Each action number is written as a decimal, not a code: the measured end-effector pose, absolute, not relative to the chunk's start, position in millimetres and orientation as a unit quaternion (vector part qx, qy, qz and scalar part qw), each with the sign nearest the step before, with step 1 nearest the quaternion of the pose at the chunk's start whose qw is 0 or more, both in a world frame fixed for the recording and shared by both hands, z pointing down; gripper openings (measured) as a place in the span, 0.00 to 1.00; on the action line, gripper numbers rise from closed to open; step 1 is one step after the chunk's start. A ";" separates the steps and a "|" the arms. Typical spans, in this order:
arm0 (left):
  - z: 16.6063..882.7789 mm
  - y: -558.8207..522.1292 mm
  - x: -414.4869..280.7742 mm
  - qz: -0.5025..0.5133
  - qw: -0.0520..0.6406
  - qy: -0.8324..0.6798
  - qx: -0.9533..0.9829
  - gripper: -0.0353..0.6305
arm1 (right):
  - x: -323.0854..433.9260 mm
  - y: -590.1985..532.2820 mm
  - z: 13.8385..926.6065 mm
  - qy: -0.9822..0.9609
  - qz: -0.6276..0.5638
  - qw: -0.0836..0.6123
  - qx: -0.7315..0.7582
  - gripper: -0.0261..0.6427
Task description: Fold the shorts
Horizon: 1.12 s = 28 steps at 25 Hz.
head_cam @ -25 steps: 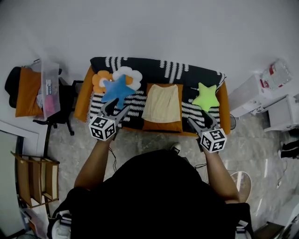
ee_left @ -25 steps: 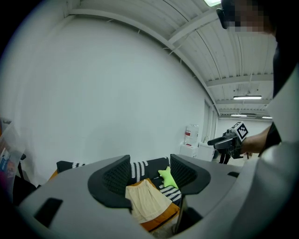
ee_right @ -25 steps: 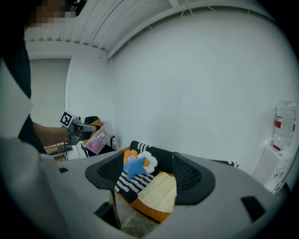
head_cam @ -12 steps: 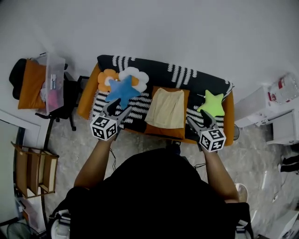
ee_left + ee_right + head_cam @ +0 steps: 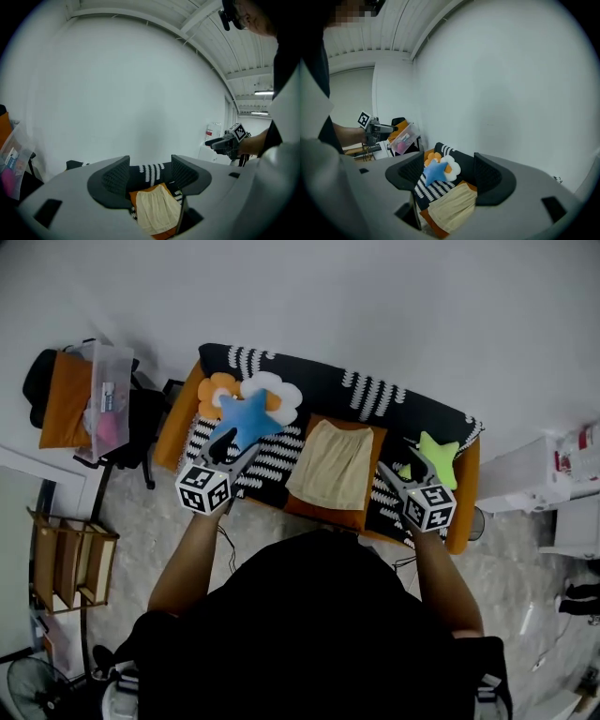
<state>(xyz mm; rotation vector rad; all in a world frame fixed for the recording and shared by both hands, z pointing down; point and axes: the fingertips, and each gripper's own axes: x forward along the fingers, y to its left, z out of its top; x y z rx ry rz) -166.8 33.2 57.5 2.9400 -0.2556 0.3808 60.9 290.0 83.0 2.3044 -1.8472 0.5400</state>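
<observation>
The pale yellow fabric shorts (image 5: 330, 463) lie flat on an orange cushion (image 5: 323, 512) at frame centre, and since the left tool (image 5: 234, 451) and right tool (image 5: 398, 470) hover spread and empty beside them, each should probably pinch one matching corner.

A living-room corner staged in a bare hall: just ahead of the left gripper (image 5: 234, 451) and right gripper (image 5: 398, 472), a cushioned sofa (image 5: 347, 395) against a blank white wall (image 5: 328, 296); a clear storage bin (image 5: 108, 399) out past the left one; strip lights (image 5: 263, 93) on a panelled ceiling (image 5: 243, 56).
</observation>
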 end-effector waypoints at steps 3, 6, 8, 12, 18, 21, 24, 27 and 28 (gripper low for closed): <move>59.3 28.6 -144.6 0.134 0.088 -0.106 0.981 0.50 | 98.4 274.9 89.0 -0.629 0.185 0.078 0.751 0.55; 60.9 22.7 -124.5 0.137 0.095 -0.127 0.978 0.50 | 130.9 255.4 94.4 -0.649 0.183 0.100 0.732 0.55; 59.4 21.5 -111.7 0.134 0.099 -0.139 0.976 0.50 | 151.5 244.2 96.3 -0.662 0.184 0.107 0.719 0.55; 58.4 22.2 -87.1 0.137 0.103 -0.170 0.970 0.50 | 190.8 228.0 103.6 -0.684 0.189 0.115 0.695 0.55; 66.5 24.3 -65.6 0.139 0.124 -0.207 0.960 0.50 | 230.8 207.6 117.4 -0.713 0.193 0.125 0.662 0.55; 74.1 28.8 -58.2 0.145 0.136 -0.219 0.955 0.50 | 243.7 197.4 127.3 -0.728 0.200 0.132 0.643 0.55; 82.3 34.3 -48.1 0.150 0.147 -0.222 0.952 0.51 | 259.3 191.0 134.8 -0.735 0.203 0.138 0.632 0.55; 91.5 39.2 -51.2 0.162 0.159 -0.226 0.947 0.51 | 262.5 184.6 144.8 -0.744 0.210 0.141 0.618 0.55; 94.0 40.6 -53.1 0.168 0.161 -0.226 0.946 0.51 | 261.2 183.7 149.6 -0.748 0.215 0.143 0.612 0.55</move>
